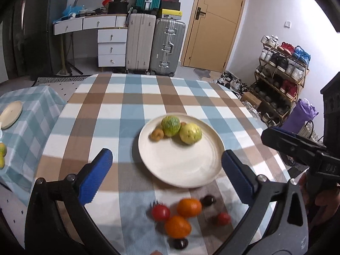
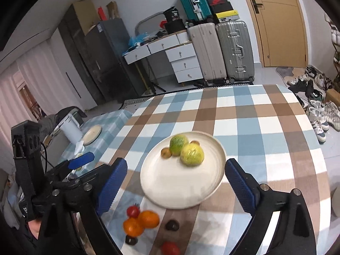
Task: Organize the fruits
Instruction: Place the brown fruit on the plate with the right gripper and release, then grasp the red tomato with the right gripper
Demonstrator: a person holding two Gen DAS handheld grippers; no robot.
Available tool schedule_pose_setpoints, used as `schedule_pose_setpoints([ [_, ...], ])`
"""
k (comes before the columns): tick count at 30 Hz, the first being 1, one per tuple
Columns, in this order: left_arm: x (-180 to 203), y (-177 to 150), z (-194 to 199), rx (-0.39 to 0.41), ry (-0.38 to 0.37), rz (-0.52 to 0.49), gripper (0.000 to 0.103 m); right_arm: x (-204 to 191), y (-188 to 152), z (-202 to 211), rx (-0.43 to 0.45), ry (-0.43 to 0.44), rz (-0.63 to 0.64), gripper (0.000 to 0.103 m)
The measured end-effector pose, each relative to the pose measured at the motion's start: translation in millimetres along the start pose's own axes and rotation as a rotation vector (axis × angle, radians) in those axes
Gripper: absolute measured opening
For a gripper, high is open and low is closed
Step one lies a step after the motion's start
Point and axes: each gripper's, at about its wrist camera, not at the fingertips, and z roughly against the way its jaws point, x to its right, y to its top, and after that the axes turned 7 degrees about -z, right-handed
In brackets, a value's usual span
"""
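A white plate [image 1: 180, 163] [image 2: 182, 187] lies on the checked tablecloth and holds a green fruit [image 1: 170, 125] [image 2: 178, 144], a yellow-green fruit [image 1: 190, 136] [image 2: 192, 154] and small brown fruits [image 1: 157, 135] [image 2: 166, 152]. In front of the plate lie two oranges [image 1: 189, 207] [image 1: 177, 227] [image 2: 148, 218], two red tomatoes [image 1: 160, 212] [image 1: 223, 218] [image 2: 133, 211] [image 2: 170, 248] and dark small fruits [image 1: 207, 200] [image 2: 172, 225]. My left gripper [image 1: 167, 178] is open and empty above the plate's near edge. My right gripper [image 2: 176, 187] is open and empty over the plate.
A side table at the left holds a second plate [image 1: 10, 114] [image 2: 91, 134], a white kettle [image 2: 70, 127] and some fruit [image 1: 2, 148]. Suitcases [image 1: 155, 44], a drawer desk [image 1: 110, 44], a door and a shoe rack [image 1: 280, 80] stand behind the table.
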Motion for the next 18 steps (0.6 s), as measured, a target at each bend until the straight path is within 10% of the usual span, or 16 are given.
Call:
schedule_pose_setpoints([
  [18, -17, -89, 24, -0.122, -0.025, 0.101, 0.102, -8, -90, 14, -0.102, -0.048, 0.062, 0.101],
])
